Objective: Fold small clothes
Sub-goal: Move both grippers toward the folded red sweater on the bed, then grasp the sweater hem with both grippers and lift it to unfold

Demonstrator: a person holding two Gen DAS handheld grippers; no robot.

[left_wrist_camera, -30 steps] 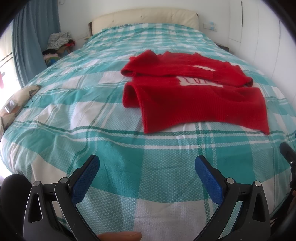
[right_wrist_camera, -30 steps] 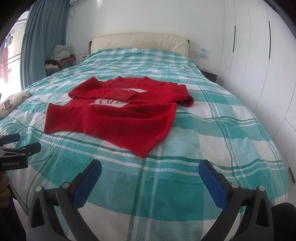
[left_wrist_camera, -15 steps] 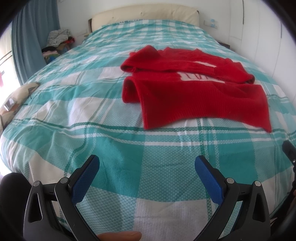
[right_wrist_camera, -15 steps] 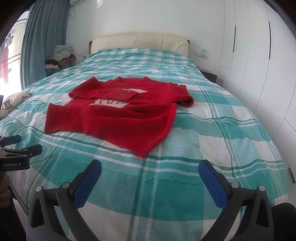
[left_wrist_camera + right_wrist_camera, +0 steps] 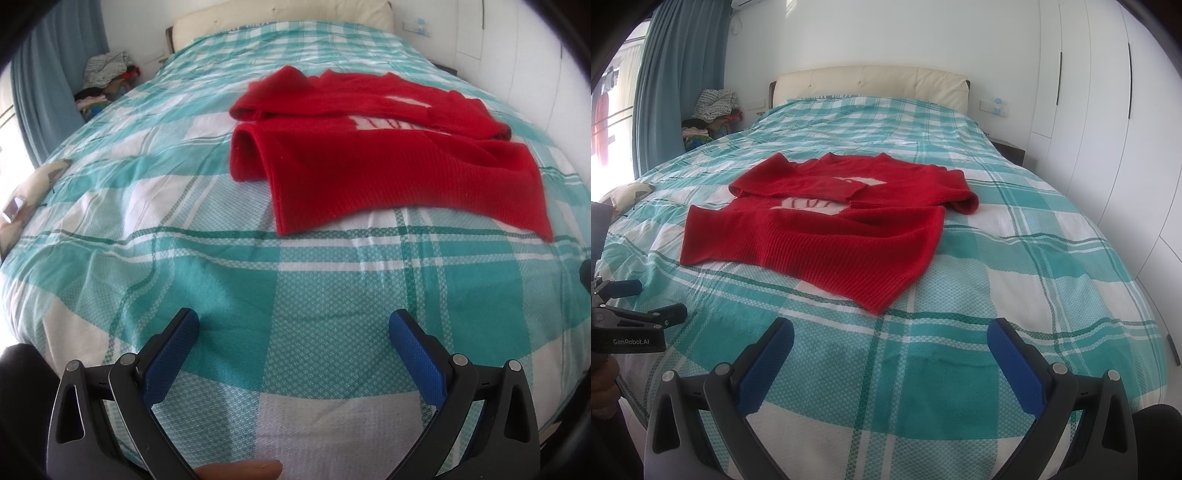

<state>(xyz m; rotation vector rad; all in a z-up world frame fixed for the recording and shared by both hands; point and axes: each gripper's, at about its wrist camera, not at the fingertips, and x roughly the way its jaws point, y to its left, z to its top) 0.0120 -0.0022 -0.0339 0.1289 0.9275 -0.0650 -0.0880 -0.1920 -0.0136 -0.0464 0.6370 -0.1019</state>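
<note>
1. Red knit, soft and ribbed at the hem: the sweater (image 5: pixel 391 147) lay across the middle of the bed (image 5: pixel 184 266), its sleeves already crossed over the chest and its lower body spread toward the foot, untouched by either tool.
2. On the left, the left gripper (image 5: pixel 295 328) hovered low over the teal-checked cover, well short of the garment, with its blue pads (image 5: pixel 171 360) spread wide and nothing between them.
3. Its best target appeared to be the near-left hem corner (image 5: pixel 286 227), which pointed toward the camera and lay flat.
4. A good pinch there would have taken both knit layers at the ribbing and none of the cover beneath, since the cover was loose and creased.
5. On the right, the right gripper (image 5: pixel 890 339) was likewise open and empty, held off the bed near its foot.
6. In the right wrist view the hem dipped to a point (image 5: pixel 877 308) just ahead of it, the natural place for that side.
7. Both corners probably needed lifting together and carrying level toward the collar, because thick knit sags and skews when one side leads.
8. Laying the hem down square on the shoulders before releasing would likely have kept the fold neat.
</note>
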